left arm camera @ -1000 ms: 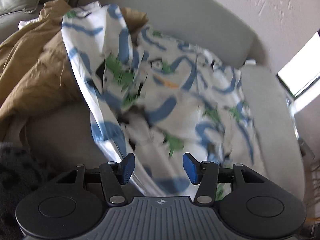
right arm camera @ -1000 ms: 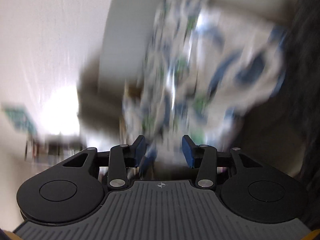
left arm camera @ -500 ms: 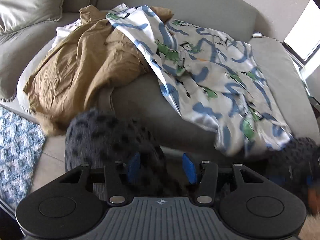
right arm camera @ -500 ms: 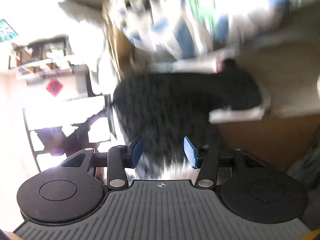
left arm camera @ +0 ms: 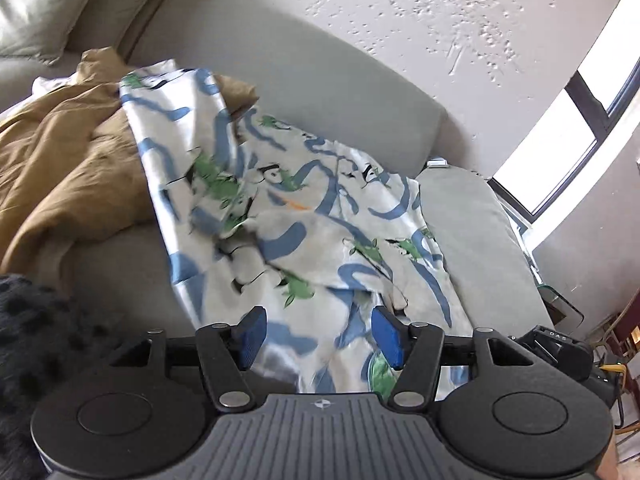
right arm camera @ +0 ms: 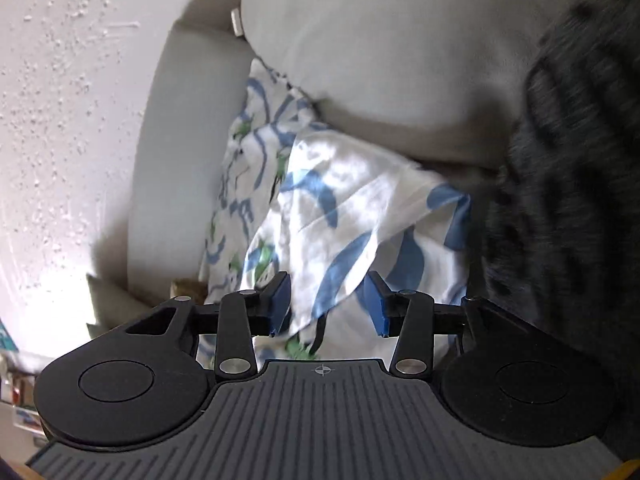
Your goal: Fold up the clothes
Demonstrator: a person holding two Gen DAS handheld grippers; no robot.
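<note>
Left wrist: left tongs (left arm camera: 318,336) spread, jaws just widened, pads clear of the white cotton garment with blue-and-green print (left arm camera: 304,216), which lies crumpled on the grey fabric sofa (left arm camera: 320,92) beside a mustard-brown cloth (left arm camera: 68,160).

Right wrist: right tongs (right arm camera: 327,300) half spread, just narrowing; garment edge (right arm camera: 344,216) between pads, unpinched.

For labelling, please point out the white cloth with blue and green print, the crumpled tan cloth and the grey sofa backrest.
White printed cloth (left arm camera: 304,240), left wrist view, middle.
Tan cloth (left arm camera: 68,168), left wrist view, crumpled middle.
Grey backrest (left arm camera: 320,92), left wrist view, bare front.
</note>
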